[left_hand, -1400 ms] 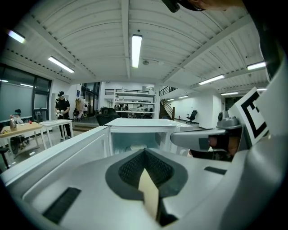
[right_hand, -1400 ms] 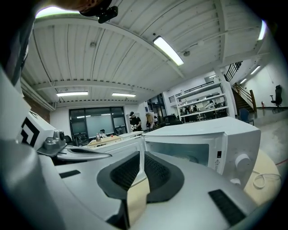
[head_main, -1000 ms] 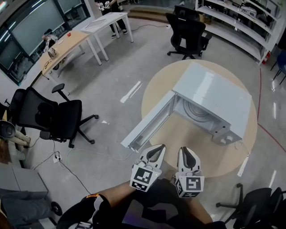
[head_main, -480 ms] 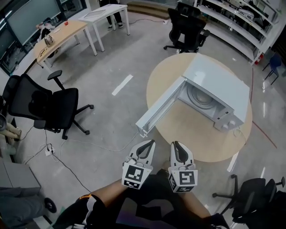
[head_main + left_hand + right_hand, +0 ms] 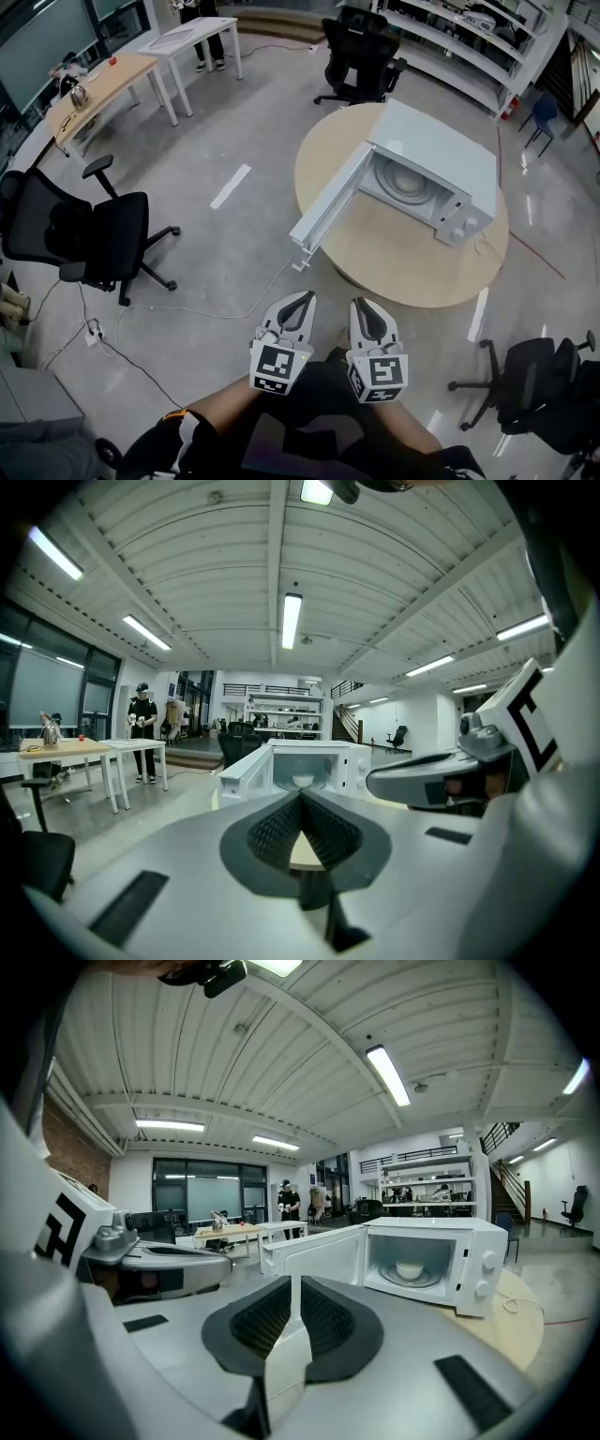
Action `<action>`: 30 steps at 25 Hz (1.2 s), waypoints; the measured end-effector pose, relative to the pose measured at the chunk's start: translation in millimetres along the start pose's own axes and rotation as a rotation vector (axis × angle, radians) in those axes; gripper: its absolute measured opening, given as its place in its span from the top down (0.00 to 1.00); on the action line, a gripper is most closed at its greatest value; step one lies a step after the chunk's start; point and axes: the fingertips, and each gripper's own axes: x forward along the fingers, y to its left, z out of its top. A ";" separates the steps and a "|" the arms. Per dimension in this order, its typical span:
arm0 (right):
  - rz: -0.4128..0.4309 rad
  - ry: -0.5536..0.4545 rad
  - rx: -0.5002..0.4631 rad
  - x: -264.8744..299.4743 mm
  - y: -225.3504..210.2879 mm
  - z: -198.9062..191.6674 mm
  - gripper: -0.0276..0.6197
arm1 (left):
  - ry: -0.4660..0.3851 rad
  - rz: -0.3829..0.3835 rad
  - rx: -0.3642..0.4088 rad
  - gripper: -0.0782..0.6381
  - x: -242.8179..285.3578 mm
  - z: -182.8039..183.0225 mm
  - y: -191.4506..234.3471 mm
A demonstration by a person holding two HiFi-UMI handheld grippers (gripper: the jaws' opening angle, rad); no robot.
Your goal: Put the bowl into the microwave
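Bowl [image 5: 410,1269] sits inside the microwave [image 5: 436,155], whose door [image 5: 328,202] stands open on the round worktop [image 5: 394,267]. We hold our left gripper [image 5: 303,299] and right gripper [image 5: 360,306] well apart from it, jaws together on nothing.

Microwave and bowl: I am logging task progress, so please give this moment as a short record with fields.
microwave: stands on the round table, cavity facing the person
door: swung fully open
bowl: inside the microwave
left gripper: shut, holds nothing, short of the table
right gripper: shut, holds nothing, beside the left gripper
task state: bowl is in; door not yet closed
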 end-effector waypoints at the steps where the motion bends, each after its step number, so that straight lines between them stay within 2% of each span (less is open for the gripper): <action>1: -0.004 0.003 -0.001 -3.1 2.7 -2.3 0.89 | 0.000 -0.003 0.001 0.83 -3.7 -1.6 -0.4; 9: 0.052 0.047 0.004 -14.8 36.2 -28.6 0.89 | 0.034 0.017 0.021 0.83 -30.6 -19.6 5.4; 13: 0.084 0.038 -0.007 -13.5 44.0 -22.6 0.89 | 0.032 0.044 0.032 0.83 -36.8 -16.4 9.0; 17: 0.092 0.018 -0.018 -14.6 44.2 -12.2 0.88 | 0.021 0.041 0.042 0.83 -34.9 -9.7 4.9; 30: 0.035 0.034 0.001 -26.0 37.3 -28.4 0.89 | 0.039 -0.005 0.023 0.83 -29.8 -23.1 -5.3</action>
